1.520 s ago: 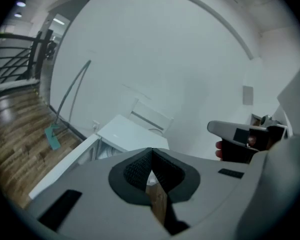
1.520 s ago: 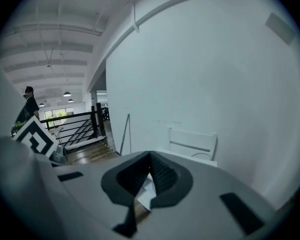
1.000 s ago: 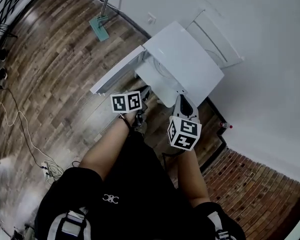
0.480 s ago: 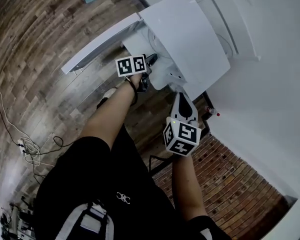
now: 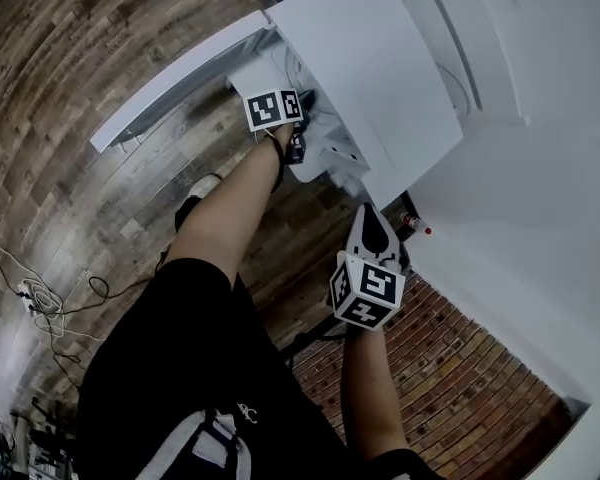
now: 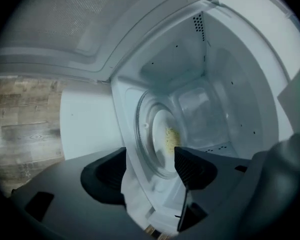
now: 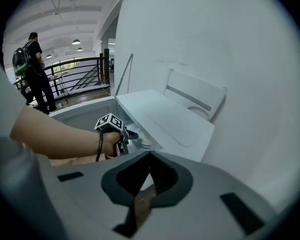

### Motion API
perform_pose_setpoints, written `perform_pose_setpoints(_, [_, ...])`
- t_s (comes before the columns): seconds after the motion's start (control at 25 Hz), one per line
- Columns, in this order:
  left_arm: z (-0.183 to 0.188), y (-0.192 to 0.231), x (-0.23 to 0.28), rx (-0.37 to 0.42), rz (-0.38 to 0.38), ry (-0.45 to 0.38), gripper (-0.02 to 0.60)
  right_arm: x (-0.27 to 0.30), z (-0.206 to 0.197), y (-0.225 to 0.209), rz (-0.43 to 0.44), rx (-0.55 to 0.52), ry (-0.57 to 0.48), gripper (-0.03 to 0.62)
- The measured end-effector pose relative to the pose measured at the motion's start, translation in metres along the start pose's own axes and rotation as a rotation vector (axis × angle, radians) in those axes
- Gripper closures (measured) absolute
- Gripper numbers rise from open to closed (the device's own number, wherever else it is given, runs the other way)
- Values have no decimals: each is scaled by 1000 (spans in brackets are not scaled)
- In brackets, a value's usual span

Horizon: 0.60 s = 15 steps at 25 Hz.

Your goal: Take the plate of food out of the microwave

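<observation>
The white microwave (image 5: 370, 58) stands with its door (image 5: 180, 73) swung wide open. Inside, a white plate (image 6: 160, 134) with a small heap of yellow food (image 6: 170, 140) rests on the glass turntable (image 6: 140, 115). My left gripper (image 6: 150, 171) is at the mouth of the cavity, its jaws opening; only the microwave's front sill shows between them, and the plate lies beyond the tips. The head view shows this gripper (image 5: 300, 140) at the opening. My right gripper (image 5: 370, 216) hangs back below the microwave, shut and empty (image 7: 149, 156).
A white wall lies right of the microwave, with a white chair-like frame (image 7: 195, 96) against it. A small red-capped bottle (image 5: 417, 230) stands by the brick floor patch (image 5: 460, 368). Cables (image 5: 40, 298) lie on the wood floor. A person with a backpack (image 7: 35, 69) stands by a railing.
My left gripper has gone forward from in front of the door to the cavity's mouth. My right gripper has stayed back, farther from the microwave than before.
</observation>
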<state>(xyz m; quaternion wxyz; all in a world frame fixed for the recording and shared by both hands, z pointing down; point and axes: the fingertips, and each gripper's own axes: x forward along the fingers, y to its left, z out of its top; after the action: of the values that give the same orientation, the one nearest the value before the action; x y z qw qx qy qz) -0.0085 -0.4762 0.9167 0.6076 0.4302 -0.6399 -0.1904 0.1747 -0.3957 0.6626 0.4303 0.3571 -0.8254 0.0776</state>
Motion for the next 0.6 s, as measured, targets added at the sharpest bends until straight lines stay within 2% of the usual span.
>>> perform_pose_setpoints(0.28, [-2,15,33,20,72,46,274,7,-23,6,30,14,39,582])
perform_pose_setpoints(0.32, [-3,16,36,12,72,52,255,8,-24,8,35,19,44,582])
perform_pose_setpoints(0.44, [-3,14,38,-16,56,52,252,12,-23,10,48,28,45,582])
perform_pose_setpoints(0.48, [-2,13,37,-27,47,47,256,13,-22,10,51,30,43,582])
perform_pose_setpoints(0.6, [-7,15,27,-111,-12,36,353,15,-18,8,59,44,42,582])
